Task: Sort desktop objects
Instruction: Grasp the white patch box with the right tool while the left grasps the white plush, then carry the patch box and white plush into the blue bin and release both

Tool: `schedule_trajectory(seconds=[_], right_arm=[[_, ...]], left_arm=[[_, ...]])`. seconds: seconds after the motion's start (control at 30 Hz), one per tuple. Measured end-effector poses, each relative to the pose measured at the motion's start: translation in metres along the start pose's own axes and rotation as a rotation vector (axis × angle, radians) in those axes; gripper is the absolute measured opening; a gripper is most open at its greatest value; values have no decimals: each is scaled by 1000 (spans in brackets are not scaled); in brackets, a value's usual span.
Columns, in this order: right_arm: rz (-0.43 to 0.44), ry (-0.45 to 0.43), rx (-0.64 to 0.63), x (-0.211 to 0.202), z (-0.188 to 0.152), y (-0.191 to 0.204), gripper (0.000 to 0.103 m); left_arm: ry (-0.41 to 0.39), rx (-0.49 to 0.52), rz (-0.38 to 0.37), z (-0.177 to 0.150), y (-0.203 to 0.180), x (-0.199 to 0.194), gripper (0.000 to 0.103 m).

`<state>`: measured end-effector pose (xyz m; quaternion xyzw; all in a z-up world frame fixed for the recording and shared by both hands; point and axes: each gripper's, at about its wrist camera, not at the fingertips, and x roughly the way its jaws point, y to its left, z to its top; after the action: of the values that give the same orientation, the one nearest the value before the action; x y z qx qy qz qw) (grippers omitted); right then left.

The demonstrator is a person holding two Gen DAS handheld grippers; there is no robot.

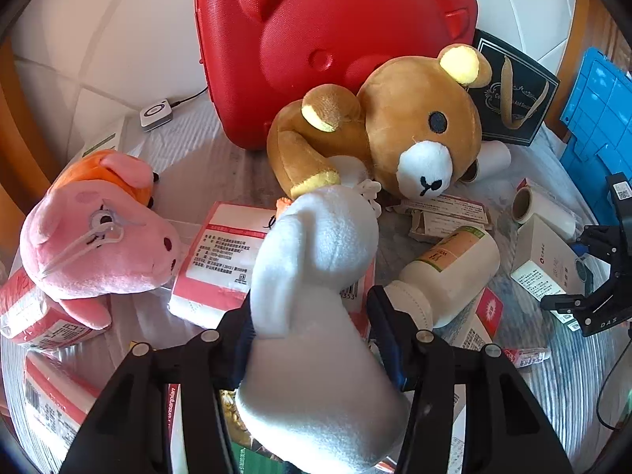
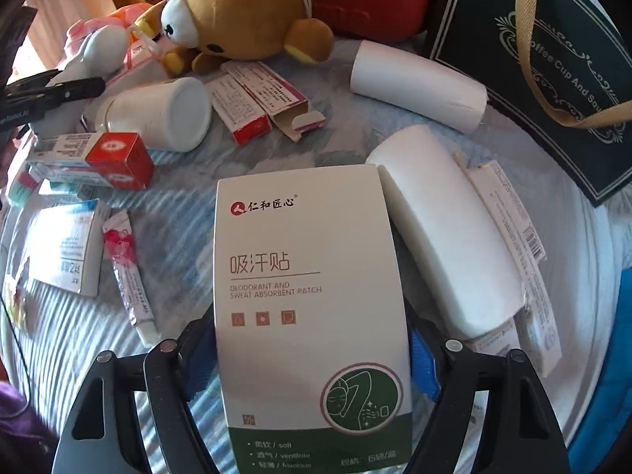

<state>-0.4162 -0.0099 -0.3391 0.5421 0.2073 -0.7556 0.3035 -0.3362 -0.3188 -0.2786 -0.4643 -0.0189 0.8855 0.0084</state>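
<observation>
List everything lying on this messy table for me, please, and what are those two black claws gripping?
Case: one, red, at the back.
Teddy bear: one, brown, before the case.
Pig plush: one, pink, left.
Soft toy: one, white, between the left jaws.
Bottle: one, white, lying down.
Gift bag: one, dark green, right rear.
Patch box: one, white and green, between the right jaws.
Paper rolls: two, white.
Ointment tube: one.
Left gripper: black.
Right gripper: black.
</observation>
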Motion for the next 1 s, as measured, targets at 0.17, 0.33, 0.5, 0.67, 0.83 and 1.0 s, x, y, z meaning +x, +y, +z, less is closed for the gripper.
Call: schedule_trajectory(seconds=[0.17,0.33,0.5,0.67,0.83,1.0], right_arm=[[-10,-30,50,-4,-2,4,78],[-21,-71,108,-19,-14,9,77],[-27,-143,199,-48,-21,6,77],[-55,-256,238,-91,-18,13,77],[-96,-406,272,-144,-27,41,77],[-178,-548,318,-214,-46,57,78]], left_arm=[[-32,1,-2,-4,-2,-10,41],[-43,42,-8,-16,-13,-25,37],[-96,33,4,-18,-19,-48,36],[-171,77,10,-9,-35,-79,36],[-265,134,6,-1,-62,-121,36],[-354,210,-16,10,-102,-162,36]])
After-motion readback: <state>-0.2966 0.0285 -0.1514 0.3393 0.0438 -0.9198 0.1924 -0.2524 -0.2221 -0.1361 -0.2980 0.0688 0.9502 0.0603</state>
